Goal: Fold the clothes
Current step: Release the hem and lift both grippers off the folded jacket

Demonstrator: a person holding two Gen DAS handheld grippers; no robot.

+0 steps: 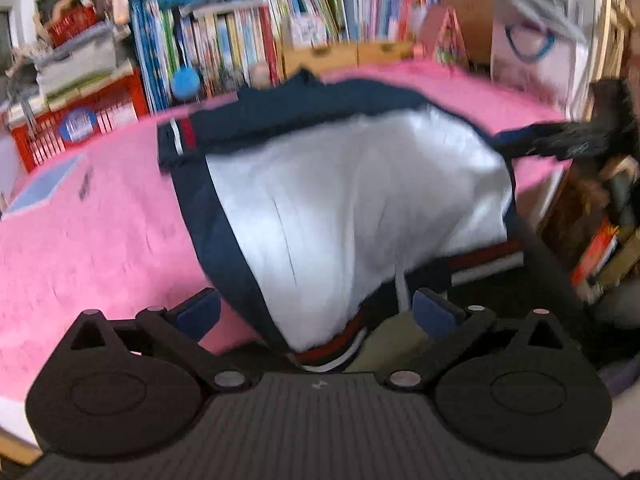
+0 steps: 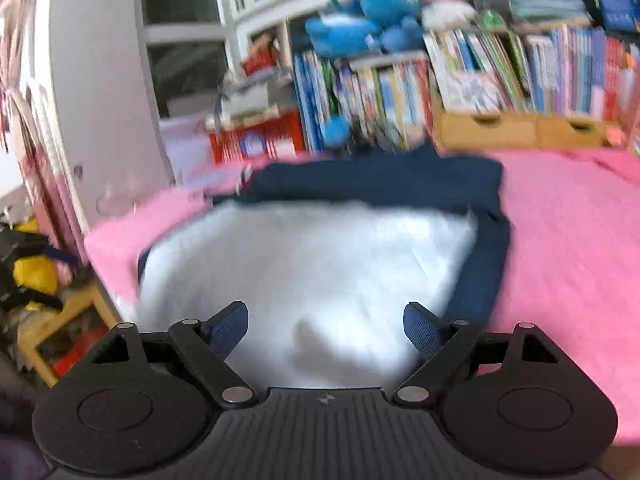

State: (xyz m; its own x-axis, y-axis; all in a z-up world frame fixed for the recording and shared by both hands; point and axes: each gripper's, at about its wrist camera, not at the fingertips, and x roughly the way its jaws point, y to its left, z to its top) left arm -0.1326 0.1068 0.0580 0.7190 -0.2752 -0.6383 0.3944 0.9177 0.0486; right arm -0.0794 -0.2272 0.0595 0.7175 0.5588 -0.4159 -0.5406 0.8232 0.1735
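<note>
A navy and white garment (image 1: 352,208) with red and white trim lies spread on the pink table (image 1: 88,240). Its near hem hangs off the table edge, close in front of my left gripper (image 1: 318,314). That gripper is open, its blue pads wide apart with nothing between them. In the right wrist view the same garment (image 2: 320,264) lies white side up with a navy band along its far and right sides. My right gripper (image 2: 326,326) is open just above the white cloth. Both views are motion-blurred.
Shelves of books (image 1: 240,44) and blue plush toys (image 2: 360,24) stand behind the table. A blue booklet (image 1: 44,188) lies at the table's left. A dark furry thing (image 1: 588,136) reaches in at the right edge. A wooden shelf with books (image 1: 604,248) stands to the right.
</note>
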